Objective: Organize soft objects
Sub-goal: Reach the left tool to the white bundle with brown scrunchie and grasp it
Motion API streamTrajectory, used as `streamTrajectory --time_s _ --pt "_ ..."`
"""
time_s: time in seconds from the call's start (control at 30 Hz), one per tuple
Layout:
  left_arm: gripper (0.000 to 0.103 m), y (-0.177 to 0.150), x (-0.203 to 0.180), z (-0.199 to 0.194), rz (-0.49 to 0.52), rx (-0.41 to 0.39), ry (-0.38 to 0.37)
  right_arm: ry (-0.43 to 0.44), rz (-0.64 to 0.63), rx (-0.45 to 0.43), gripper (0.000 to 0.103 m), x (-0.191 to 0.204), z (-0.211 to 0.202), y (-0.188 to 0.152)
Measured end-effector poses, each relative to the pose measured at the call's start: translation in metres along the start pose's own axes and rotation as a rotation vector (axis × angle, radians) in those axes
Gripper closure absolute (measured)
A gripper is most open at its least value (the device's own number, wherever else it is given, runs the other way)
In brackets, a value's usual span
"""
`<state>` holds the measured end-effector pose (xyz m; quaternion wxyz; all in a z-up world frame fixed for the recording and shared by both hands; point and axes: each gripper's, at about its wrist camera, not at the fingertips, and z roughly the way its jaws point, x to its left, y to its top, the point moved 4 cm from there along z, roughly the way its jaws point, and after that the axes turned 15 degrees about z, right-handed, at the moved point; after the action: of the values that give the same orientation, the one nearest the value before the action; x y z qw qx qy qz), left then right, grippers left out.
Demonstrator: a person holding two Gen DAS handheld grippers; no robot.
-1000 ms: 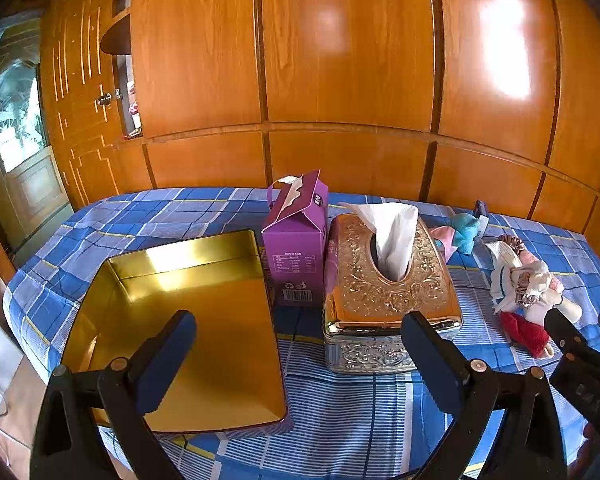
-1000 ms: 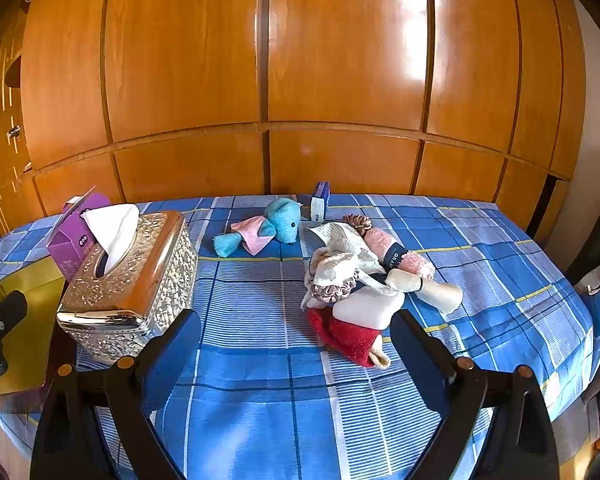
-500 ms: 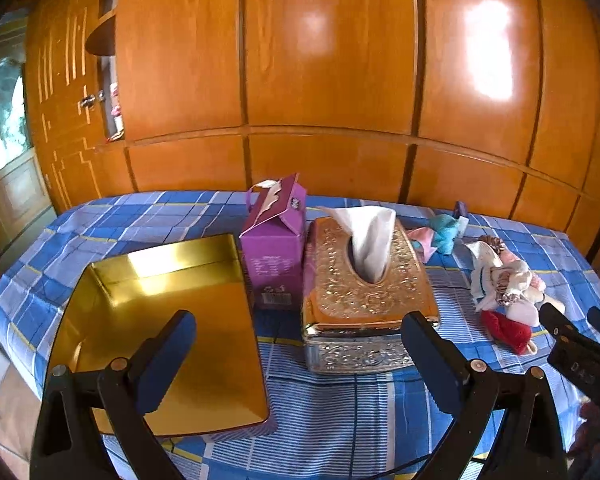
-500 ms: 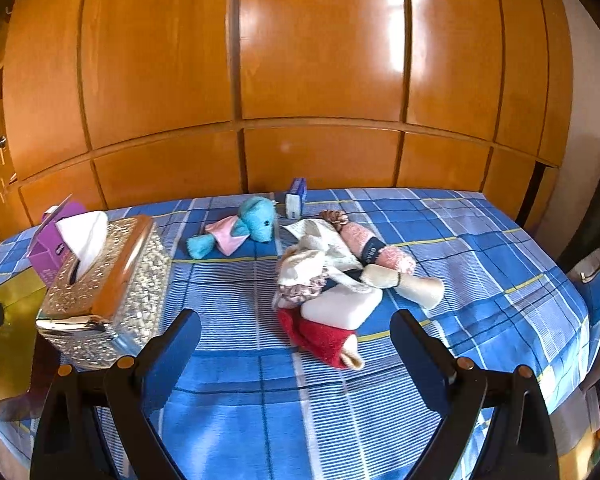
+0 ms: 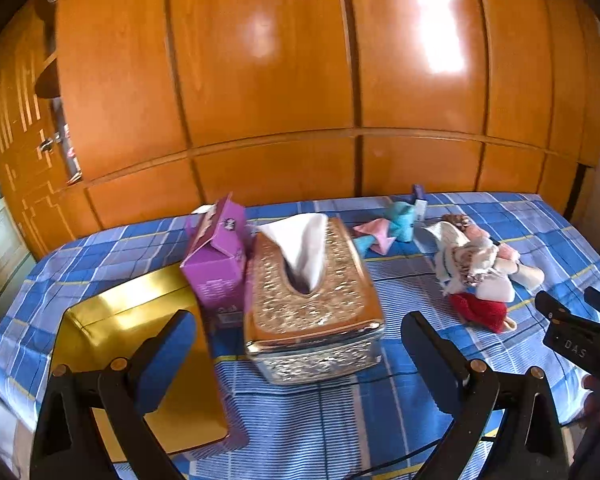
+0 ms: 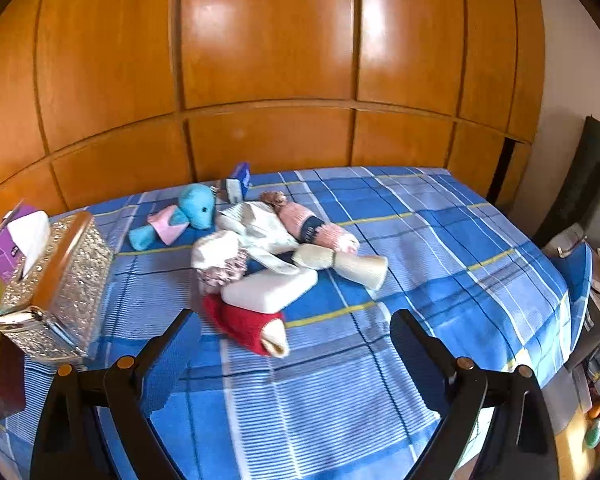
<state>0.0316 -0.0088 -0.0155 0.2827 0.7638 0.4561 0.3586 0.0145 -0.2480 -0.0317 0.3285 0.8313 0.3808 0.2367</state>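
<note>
Starting at the left, we are keeping the gold tray (image 5: 132, 320) clear, our left gripper (image 5: 296, 356) spread wide and empty near the tissue box (image 5: 312, 304). Rightward, we are lining the empty, released right gripper (image 6: 296, 348) over the red sock (image 6: 244, 326) fronting the soft pile (image 6: 260, 248), aiming low to pinch one item.

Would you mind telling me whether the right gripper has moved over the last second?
Yes. Judged against the tissue box, which has slid toward the left edge of its view, the open right gripper has swung rightward, now facing the red sock.

Bare cloth (image 6: 340, 392) before sock pile (image 6: 276, 264); tissue box (image 6: 56, 280) flanks left.
</note>
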Motion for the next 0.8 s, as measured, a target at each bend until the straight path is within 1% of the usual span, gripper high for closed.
streamTrajectory --time_s 0.13,0.33,0.47,0.53,0.63,0.67,0.73,0.77,0.8 --pt "0.0 0.008 -0.01 0.002 0.011 -0.007 -0.042 -0.02 0.014 0.001 0.006 -0.014 0.001 0.001" --pt "0.0 0.015 -0.025 0.006 0.04 -0.008 -0.067 -0.04 0.041 0.005 0.006 -0.029 0.002 0.005" --pt "0.0 0.021 -0.037 0.01 0.072 -0.015 -0.105 -0.044 0.053 0.016 0.006 -0.04 0.002 0.007" --pt "0.0 0.029 -0.048 0.013 0.098 -0.024 -0.148 -0.047 0.063 0.026 0.006 -0.051 0.002 0.007" --pt "0.0 0.042 -0.067 0.019 0.126 -0.045 -0.264 -0.076 0.112 0.037 0.006 -0.075 0.003 0.007" --pt "0.0 0.046 -0.078 0.026 0.145 -0.029 -0.311 -0.087 0.13 0.042 0.006 -0.083 0.004 0.006" --pt "0.001 0.053 -0.097 0.037 0.173 -0.007 -0.367 -0.105 0.175 0.053 0.006 -0.099 0.006 0.004" --pt "0.003 0.055 -0.107 0.041 0.185 0.002 -0.39 -0.115 0.205 0.06 0.006 -0.108 0.007 0.004" --pt "0.011 0.057 -0.12 0.05 0.201 0.026 -0.413 -0.119 0.236 0.07 0.006 -0.116 0.009 0.005"
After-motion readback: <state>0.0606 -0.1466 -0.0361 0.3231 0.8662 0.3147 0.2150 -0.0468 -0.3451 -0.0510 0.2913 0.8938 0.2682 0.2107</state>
